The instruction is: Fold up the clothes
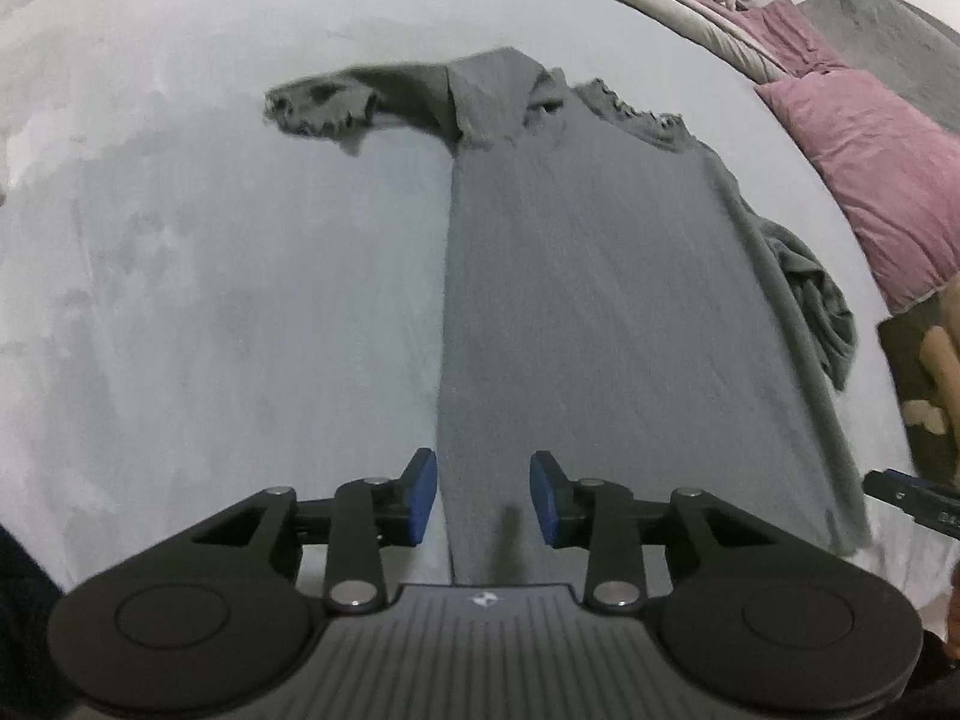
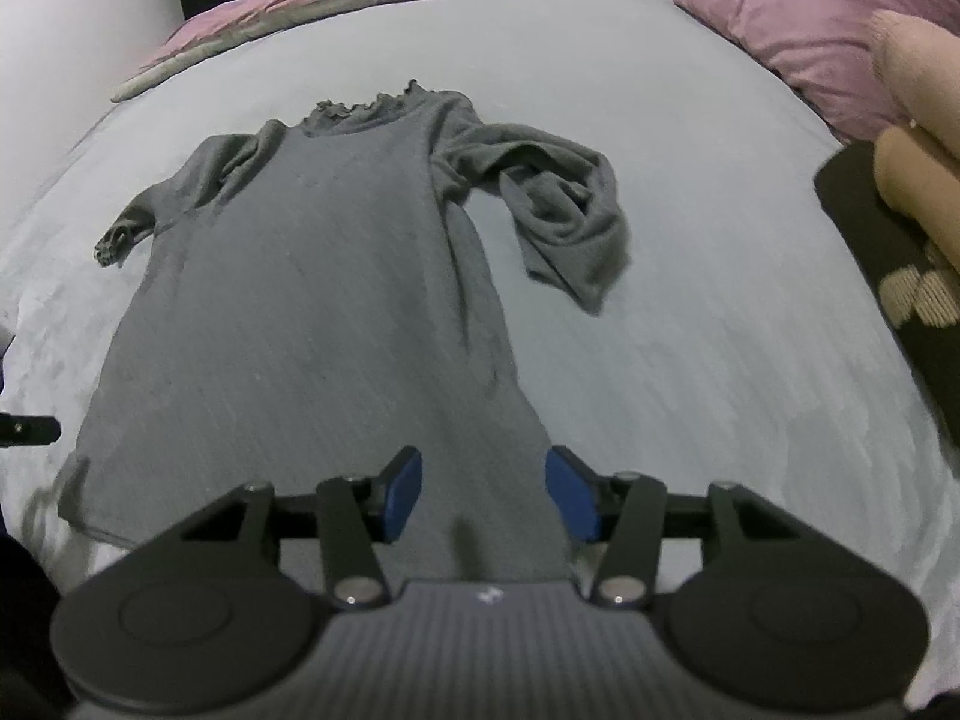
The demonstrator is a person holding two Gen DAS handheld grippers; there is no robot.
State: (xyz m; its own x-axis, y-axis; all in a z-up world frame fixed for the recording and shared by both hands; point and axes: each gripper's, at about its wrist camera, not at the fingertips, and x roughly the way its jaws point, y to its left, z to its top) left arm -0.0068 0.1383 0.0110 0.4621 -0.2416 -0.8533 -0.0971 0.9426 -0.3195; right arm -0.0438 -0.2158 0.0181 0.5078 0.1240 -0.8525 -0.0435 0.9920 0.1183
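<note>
Dress (image 2: 312,276) flat on pale sheet (image 2: 690,360), frilled collar at far end – one sleeve bunched beside body. Left gripper (image 1: 483,495) and right gripper (image 2: 483,495) over hem corners, jaws released, nothing pinched.

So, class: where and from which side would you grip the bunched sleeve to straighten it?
Grip the sleeve at its free cuff end, coming from the right gripper's open side: it lies doubled back, bunched beside the dress, cuff nearest that gripper.
</note>
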